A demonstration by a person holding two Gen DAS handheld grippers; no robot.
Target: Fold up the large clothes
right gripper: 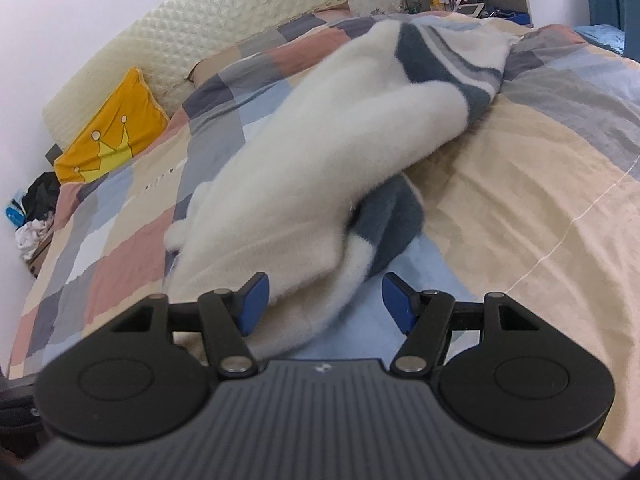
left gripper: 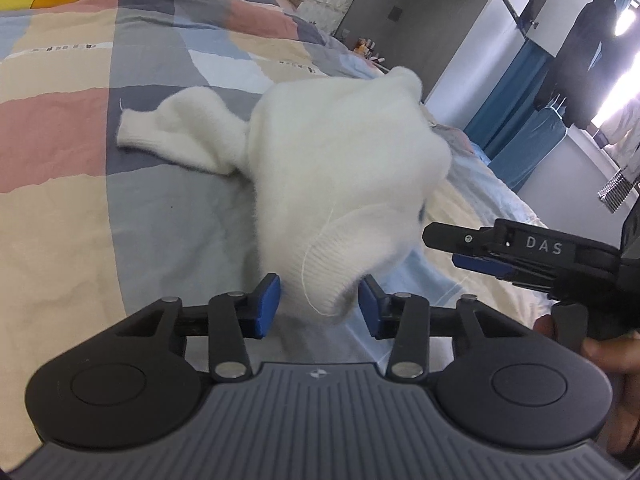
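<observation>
From the left wrist we see our left gripper [left gripper: 319,307] part open, a ribbed cuff of the fluffy white knitted sweater [left gripper: 340,168] between its blue pads [left gripper: 267,307], apparently untouched, on the patchwork checked bedspread [left gripper: 60,140].

From the right wrist, our right gripper [right gripper: 324,304] stands part open; the sweater's hem lies against the left pad, ungripped.
</observation>
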